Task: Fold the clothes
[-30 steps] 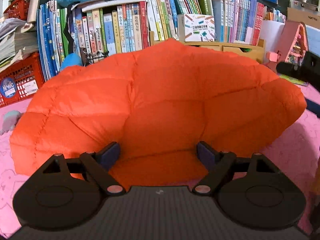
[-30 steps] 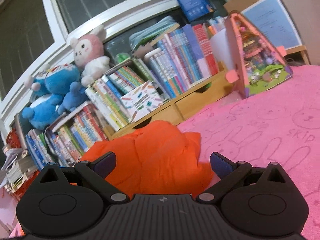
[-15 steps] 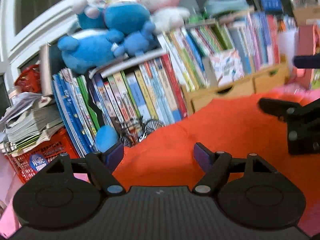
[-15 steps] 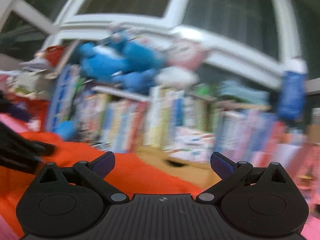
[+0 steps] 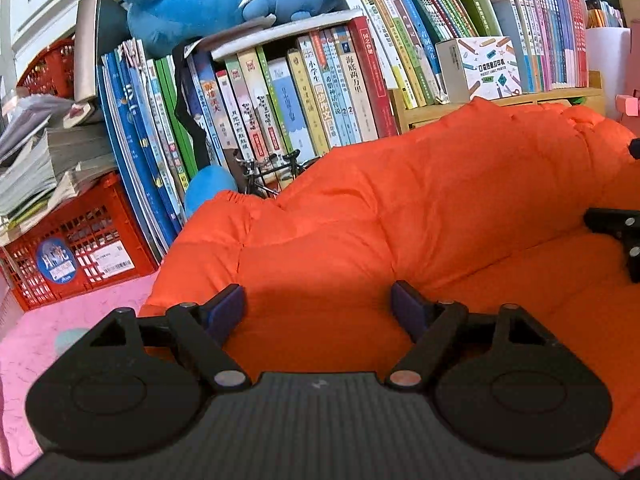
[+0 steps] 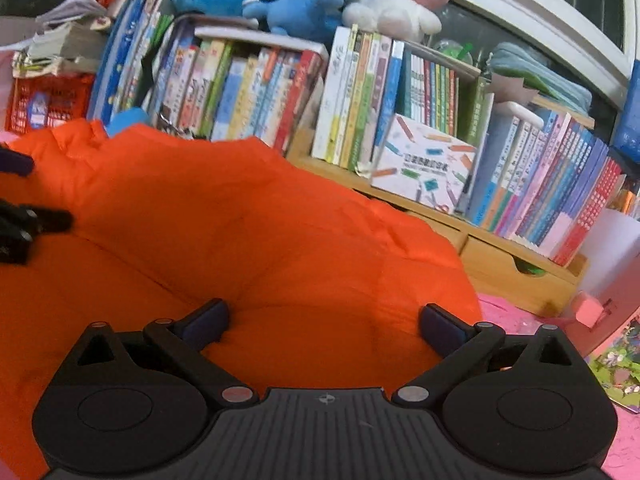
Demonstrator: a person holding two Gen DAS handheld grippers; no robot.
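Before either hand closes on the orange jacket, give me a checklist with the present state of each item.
1. Left tongs open: ok, fingers spread with nothing between them.
2. Right tongs open: ok, likewise holding nothing.
3. Both over the orange jacket: ok, fabric fills the space ahead of each.
4. Tongs apart from each other: ok, each shows only at the edge of the other's view.
5. Jacket lying flat: not ok, it is puffed and bunched toward the books.
6. Hem or edge lined up for a grasp: cannot tell.

black tool (image 5: 320,308), blue finger pads (image 5: 228,310)
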